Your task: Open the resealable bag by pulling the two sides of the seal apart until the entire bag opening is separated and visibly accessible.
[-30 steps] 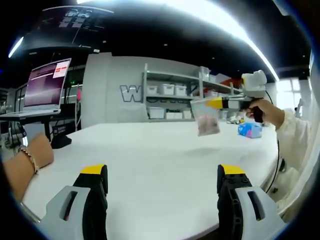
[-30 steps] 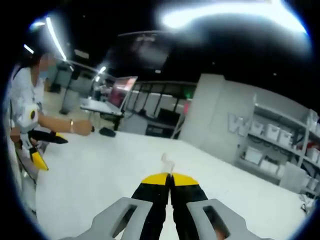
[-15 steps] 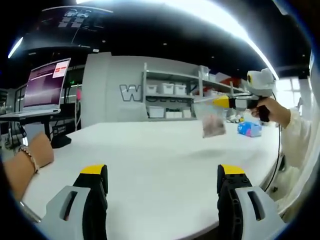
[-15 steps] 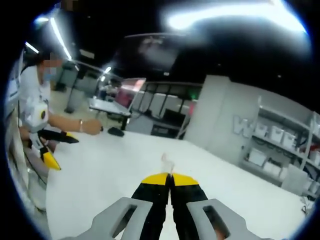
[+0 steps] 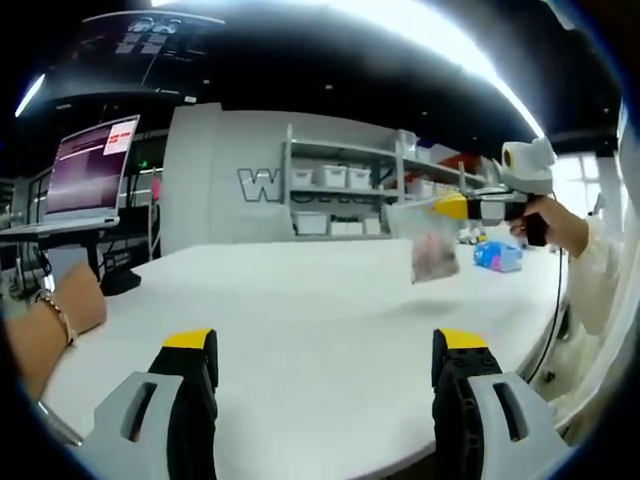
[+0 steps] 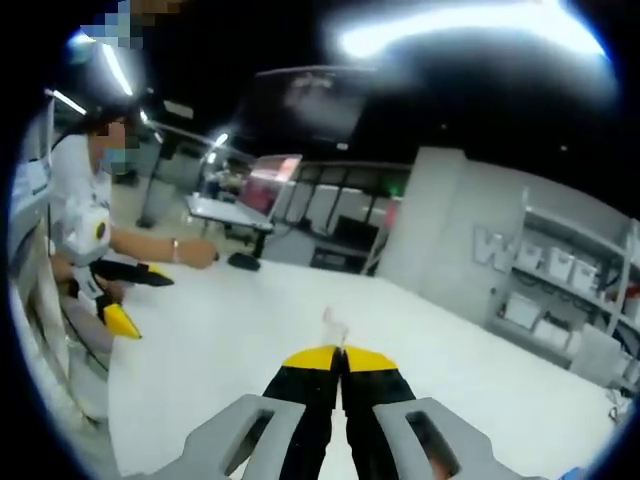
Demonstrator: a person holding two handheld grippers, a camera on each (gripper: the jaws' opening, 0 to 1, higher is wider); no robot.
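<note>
Above the white table (image 5: pixel 300 300), right claw (image 6: pixel 341 352) clenched on hanging resealable bag (image 5: pixel 431 246), left claw (image 5: pixel 315 345) wide, released.

Both views look low across the shared white table (image 5: pixel 320 300), facing one another.

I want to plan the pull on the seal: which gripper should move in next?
The left gripper: its jaws stand open and empty above the white table, free to take the opposite side. The right gripper is shut on the clear resealable plastic bag, held in the air.
</note>
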